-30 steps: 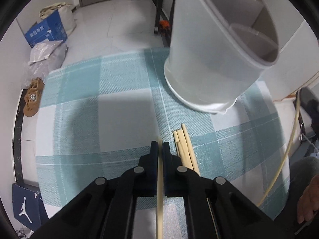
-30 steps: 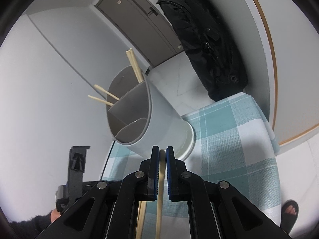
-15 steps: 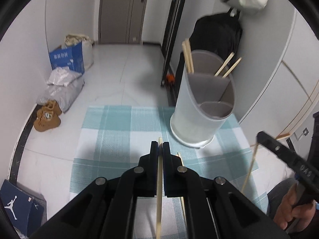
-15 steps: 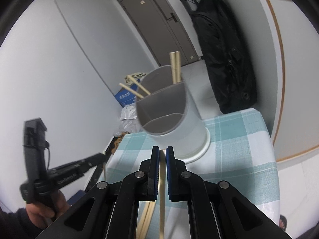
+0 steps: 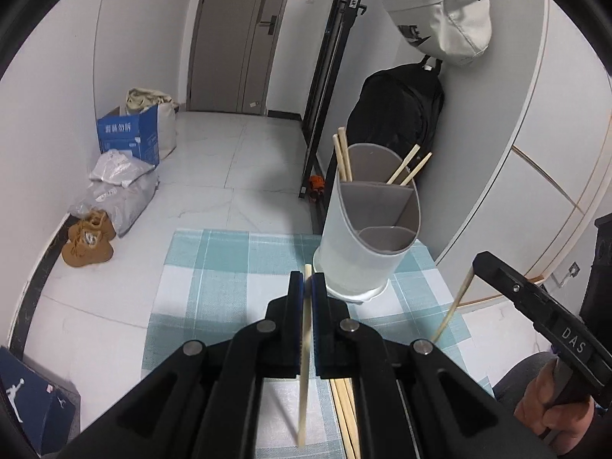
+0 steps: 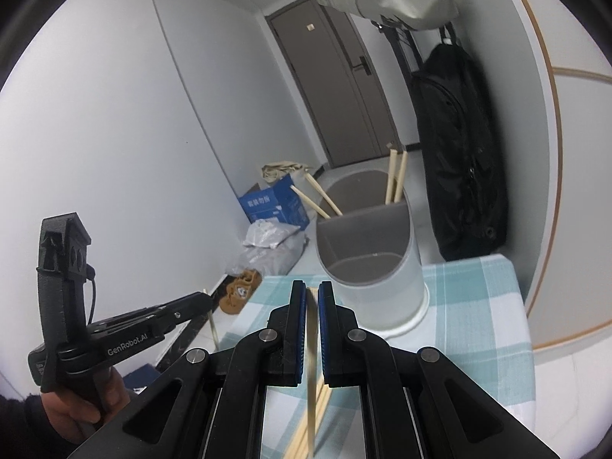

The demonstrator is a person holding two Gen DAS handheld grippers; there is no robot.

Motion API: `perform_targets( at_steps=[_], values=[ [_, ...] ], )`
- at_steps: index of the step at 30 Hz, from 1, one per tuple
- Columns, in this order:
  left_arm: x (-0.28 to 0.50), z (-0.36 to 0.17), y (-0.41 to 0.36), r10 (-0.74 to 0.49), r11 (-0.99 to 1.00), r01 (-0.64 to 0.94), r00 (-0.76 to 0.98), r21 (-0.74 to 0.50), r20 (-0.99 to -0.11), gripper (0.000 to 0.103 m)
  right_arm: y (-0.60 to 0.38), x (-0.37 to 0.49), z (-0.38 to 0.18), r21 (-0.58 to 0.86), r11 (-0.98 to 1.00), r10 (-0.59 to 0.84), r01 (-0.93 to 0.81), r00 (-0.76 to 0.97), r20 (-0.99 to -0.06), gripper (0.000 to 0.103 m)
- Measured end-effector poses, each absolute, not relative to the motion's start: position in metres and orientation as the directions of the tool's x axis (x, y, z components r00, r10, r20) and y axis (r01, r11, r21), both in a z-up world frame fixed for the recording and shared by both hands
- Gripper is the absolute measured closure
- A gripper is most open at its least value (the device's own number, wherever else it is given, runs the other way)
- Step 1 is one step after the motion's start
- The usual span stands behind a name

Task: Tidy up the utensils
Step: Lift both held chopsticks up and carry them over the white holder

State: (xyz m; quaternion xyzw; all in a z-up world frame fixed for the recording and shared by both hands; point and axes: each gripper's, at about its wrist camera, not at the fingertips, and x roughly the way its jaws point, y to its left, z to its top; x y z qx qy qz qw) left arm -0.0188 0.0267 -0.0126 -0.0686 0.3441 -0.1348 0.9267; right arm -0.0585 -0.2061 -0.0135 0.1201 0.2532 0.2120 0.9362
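Note:
A grey divided utensil holder (image 5: 367,241) stands on the teal checked cloth (image 5: 229,267), with several chopsticks (image 5: 342,158) in its back compartments; it also shows in the right wrist view (image 6: 375,264). My left gripper (image 5: 307,281) is shut on one wooden chopstick (image 5: 304,363), held above the cloth, short of the holder. My right gripper (image 6: 312,290) is shut on another chopstick (image 6: 311,375), also short of the holder. Loose chopsticks (image 5: 344,413) lie on the cloth below the grippers.
The table is small and stands by a white wall with a black bag (image 5: 397,114) and a pale bag (image 5: 436,7) hanging there. On the floor lie a blue box (image 5: 128,134), plastic bags (image 5: 118,187) and brown shoes (image 5: 88,241).
Both grippers have risen and pulled back from the holder, each still holding its chopstick. The holder now looks smaller and farther away.

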Motion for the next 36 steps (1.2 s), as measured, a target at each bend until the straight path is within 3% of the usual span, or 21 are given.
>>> perform_targets(
  at_steps=[20,36],
  values=[
    [0.003,0.024,-0.002,-0.331,0.943,0.275,0.720,-0.187,-0.610,0.103,-0.210,-0.041,0.012,0.320,0.869,0.482,-0.378,0.792,-0.373,0.097],
    [0.029,0.090,-0.020,-0.382,0.919,0.354,0.700,-0.172,-0.603,0.103,-0.233,-0.003,0.085,0.275,0.884,0.454,-0.378,0.835,-0.310,0.097]
  ],
)
